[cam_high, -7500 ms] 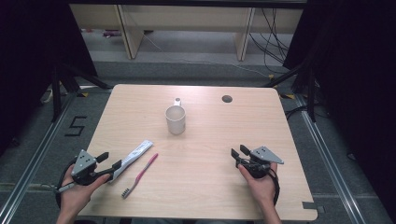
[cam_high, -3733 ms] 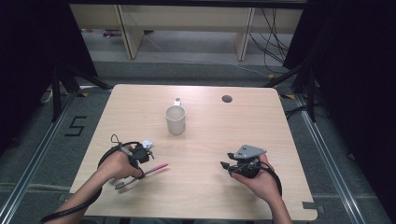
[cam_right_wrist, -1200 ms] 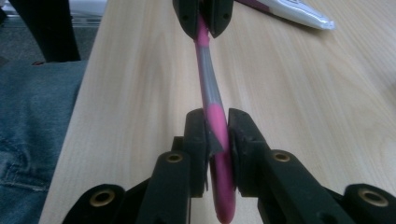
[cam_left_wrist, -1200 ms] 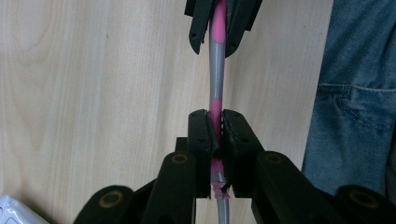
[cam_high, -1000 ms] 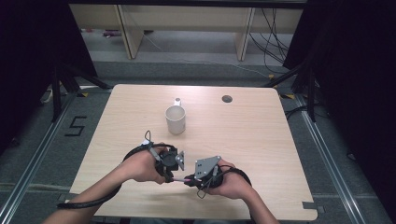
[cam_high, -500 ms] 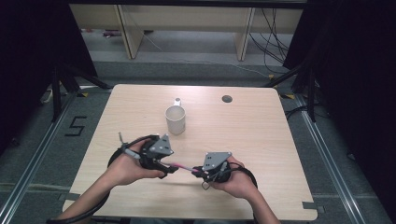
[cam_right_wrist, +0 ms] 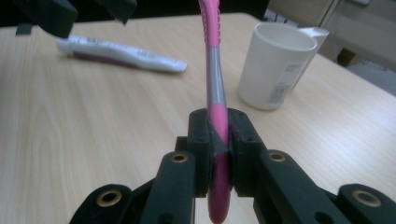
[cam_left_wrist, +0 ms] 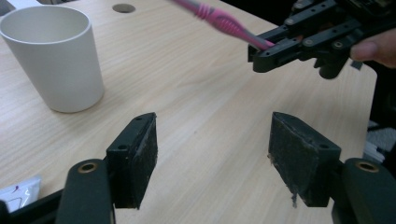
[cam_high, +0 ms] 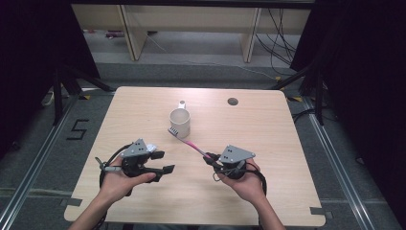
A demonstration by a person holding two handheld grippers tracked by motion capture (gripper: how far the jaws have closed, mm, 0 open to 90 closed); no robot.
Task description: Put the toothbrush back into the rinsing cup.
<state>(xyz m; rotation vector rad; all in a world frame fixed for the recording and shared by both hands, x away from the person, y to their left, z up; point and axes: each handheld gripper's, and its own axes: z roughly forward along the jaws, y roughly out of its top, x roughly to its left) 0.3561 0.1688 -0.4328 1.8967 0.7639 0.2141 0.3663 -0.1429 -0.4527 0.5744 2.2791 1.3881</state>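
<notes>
Pink toothbrush [cam_high: 189, 142] pinched at its handle by right gripper [cam_high: 209, 159], head raised just beside white cup [cam_high: 180, 122]. Left gripper [cam_high: 163, 163] jaws just opened, spread, nothing between. Toothpaste tube [cam_right_wrist: 121, 56] lies on table [cam_high: 268, 124]

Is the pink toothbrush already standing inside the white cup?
No, the right gripper holds the toothbrush beside the cup.

On the table [cam_high: 287, 143] there is one cup [cam_high: 180, 122] at 12 o'clock, one toothbrush [cam_high: 186, 140] just below it toward 6, and one toothpaste tube [cam_right_wrist: 121, 56] at 8 o'clock. Two grippers are counted: the left gripper [cam_high: 160, 162] at 8 o'clock and the right gripper [cam_high: 209, 158] at 5. One round hole [cam_high: 232, 101] sits at 1 o'clock.
</notes>
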